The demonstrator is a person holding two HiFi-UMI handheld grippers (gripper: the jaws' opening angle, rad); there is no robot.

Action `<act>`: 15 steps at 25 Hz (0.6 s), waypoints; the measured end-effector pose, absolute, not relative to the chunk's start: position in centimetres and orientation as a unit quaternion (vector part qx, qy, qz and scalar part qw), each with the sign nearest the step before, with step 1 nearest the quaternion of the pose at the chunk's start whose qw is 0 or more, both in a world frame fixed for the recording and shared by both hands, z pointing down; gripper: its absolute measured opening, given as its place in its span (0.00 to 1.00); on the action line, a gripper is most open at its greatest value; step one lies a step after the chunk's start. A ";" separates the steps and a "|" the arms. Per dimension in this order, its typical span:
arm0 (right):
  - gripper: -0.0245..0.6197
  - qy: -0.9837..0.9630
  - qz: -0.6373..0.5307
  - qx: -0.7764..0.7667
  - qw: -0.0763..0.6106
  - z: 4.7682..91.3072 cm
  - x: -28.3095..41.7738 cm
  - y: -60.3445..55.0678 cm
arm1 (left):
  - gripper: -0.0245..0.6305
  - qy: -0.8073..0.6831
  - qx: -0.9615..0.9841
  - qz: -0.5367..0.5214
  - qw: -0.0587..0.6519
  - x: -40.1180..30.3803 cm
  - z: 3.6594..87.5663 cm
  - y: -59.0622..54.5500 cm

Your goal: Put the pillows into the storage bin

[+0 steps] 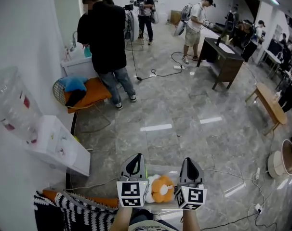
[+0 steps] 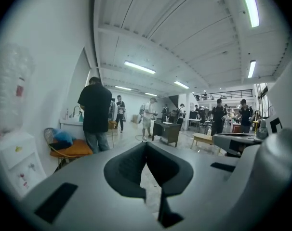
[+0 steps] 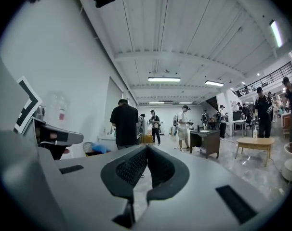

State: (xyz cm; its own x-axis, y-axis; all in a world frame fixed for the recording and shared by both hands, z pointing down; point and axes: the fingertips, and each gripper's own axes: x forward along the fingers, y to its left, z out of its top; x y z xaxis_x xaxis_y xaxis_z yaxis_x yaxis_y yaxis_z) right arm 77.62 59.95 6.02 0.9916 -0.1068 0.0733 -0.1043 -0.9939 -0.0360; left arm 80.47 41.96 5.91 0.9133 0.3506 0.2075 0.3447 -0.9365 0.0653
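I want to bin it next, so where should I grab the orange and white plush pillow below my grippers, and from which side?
Probably the rounded orange bulge of the orange and white plush pillow, coming straight down from above. It lies beneath you with its edges partly hidden, so the raised top is the clearest part to pinch.

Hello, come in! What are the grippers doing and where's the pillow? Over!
Left gripper shut, empty. Right gripper shut, empty. Orange pillow below, between them. Nothing blocking it.
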 end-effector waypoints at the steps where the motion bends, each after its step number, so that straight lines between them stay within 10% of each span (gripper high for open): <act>1: 0.06 0.053 -0.032 -0.998 0.017 5.2 77.1 60.1 | 0.06 0.178 0.979 0.100 0.012 79.8 4.9 42.1; 15: 0.06 0.064 0.006 -0.997 0.031 0.3 70.7 61.3 | 0.06 0.169 0.984 0.046 0.005 72.9 -1.1 43.3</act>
